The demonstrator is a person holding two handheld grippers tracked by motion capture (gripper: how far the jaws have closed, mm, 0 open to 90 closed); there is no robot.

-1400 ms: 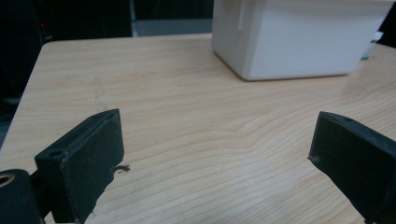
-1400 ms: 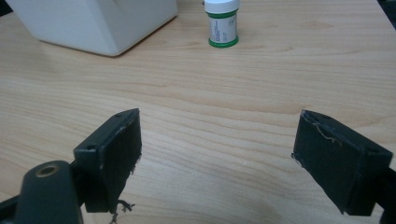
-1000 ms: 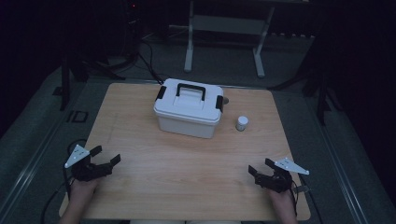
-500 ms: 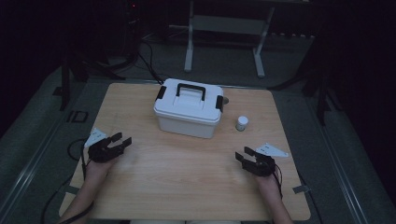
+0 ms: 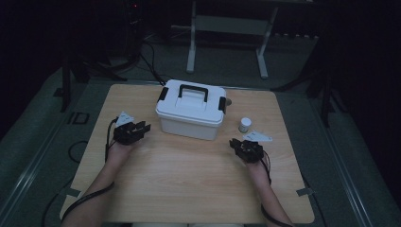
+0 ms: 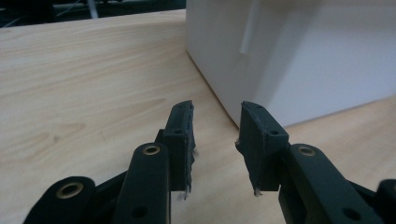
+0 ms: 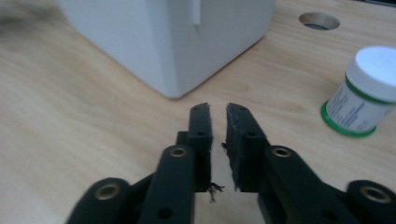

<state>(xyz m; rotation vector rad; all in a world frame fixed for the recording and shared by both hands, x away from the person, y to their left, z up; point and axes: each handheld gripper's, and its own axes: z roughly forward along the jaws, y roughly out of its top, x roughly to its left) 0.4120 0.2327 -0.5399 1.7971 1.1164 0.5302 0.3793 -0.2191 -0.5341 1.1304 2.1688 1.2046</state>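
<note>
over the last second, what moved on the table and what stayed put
Both hands slid forward toward the white box: the left gripper now sits just off its left side, the right gripper near its front right corner, beside the small jar. Neither gripper holds anything. Box and jar stayed put.

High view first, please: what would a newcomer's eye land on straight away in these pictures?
Most likely the white lidded box with its black handle, standing at the far middle of the wooden table. Next, the left gripper and right gripper flanking its front corners, jaws slightly parted and empty. A small white jar stands just right of the box.
</note>
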